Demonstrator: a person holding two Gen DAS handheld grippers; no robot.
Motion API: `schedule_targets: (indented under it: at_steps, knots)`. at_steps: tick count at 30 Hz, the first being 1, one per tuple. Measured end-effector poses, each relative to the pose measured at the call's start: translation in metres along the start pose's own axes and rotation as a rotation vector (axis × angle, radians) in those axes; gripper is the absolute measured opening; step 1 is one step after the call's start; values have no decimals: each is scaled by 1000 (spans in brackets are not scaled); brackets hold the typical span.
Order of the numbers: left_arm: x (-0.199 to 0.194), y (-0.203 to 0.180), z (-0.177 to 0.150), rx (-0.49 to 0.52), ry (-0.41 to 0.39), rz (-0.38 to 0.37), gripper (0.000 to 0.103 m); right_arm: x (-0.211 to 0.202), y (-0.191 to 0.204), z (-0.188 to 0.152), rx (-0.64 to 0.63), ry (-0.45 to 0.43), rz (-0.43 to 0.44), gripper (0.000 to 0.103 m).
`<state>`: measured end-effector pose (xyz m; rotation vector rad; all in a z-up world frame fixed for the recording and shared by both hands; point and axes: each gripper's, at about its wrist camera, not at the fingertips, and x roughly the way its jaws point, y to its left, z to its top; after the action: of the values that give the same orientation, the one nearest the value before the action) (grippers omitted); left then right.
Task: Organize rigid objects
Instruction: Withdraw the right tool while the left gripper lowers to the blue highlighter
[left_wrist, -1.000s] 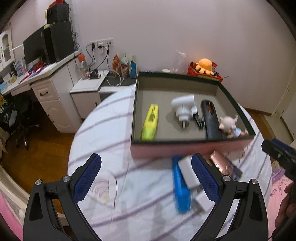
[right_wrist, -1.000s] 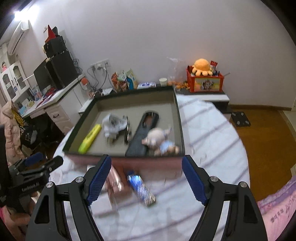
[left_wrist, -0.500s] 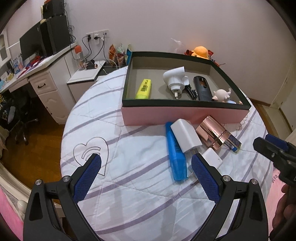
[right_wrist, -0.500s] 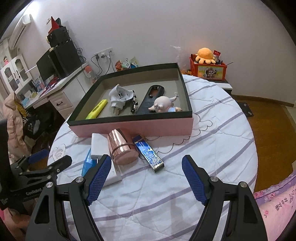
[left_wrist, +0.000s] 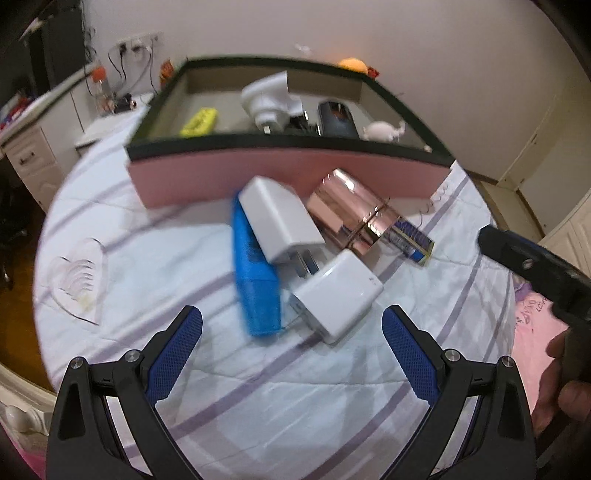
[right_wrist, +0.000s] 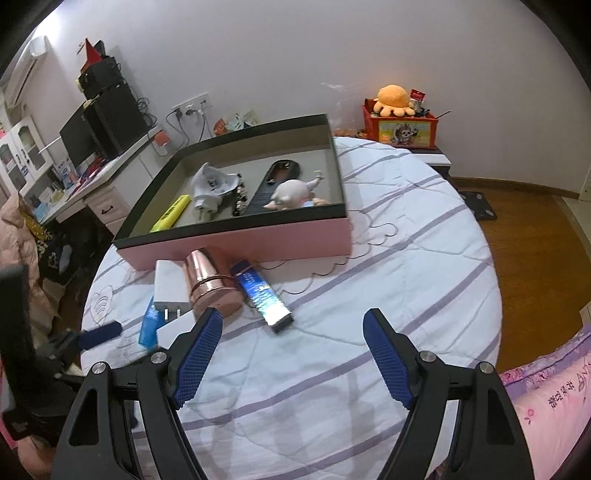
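Both the left gripper (left_wrist: 291, 338) and right gripper (right_wrist: 293, 349) hover released, holding nothing. The white charger (left_wrist: 336, 295) lies on the counter (left_wrist: 295, 398) at 12 o'clock of the left fingers (left_wrist: 173, 354): light, stiff, smooth; grasp its flat sides

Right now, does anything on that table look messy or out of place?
Yes. A white charger lies across a blue case, beside a toppled copper cup, jumbled outside the pink box.
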<state>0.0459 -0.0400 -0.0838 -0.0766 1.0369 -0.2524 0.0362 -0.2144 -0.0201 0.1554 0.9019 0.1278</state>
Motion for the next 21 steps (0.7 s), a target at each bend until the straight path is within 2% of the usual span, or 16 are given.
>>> schedule_targets:
  at_steps: [3, 8, 12, 13, 15, 16, 18, 21]
  knots:
    - [6, 7, 3, -20, 0, 11, 98, 1, -7, 0, 10, 3, 1, 80]
    - [-9, 20, 11, -46, -56, 40, 97, 2, -17, 0, 24, 5, 0, 80]
    - [3, 28, 14, -43, -19, 104, 99, 5, -18, 1, 29, 9, 1, 80]
    - [5, 32, 14, -59, -18, 93, 99, 6, -18, 1, 28, 10, 3, 80]
    - [5, 38, 17, -71, -29, 134, 98, 7, -16, 2, 22, 12, 6, 80]
    - [8, 41, 19, -66, -27, 167, 99, 8, -15, 2, 19, 14, 6, 80]
    - [19, 44, 21, -55, 7, 160, 99, 10, -14, 3, 18, 16, 4, 80]
    - [27, 38, 23, 0, 2, 203, 98, 12, -12, 4, 16, 21, 3, 80]
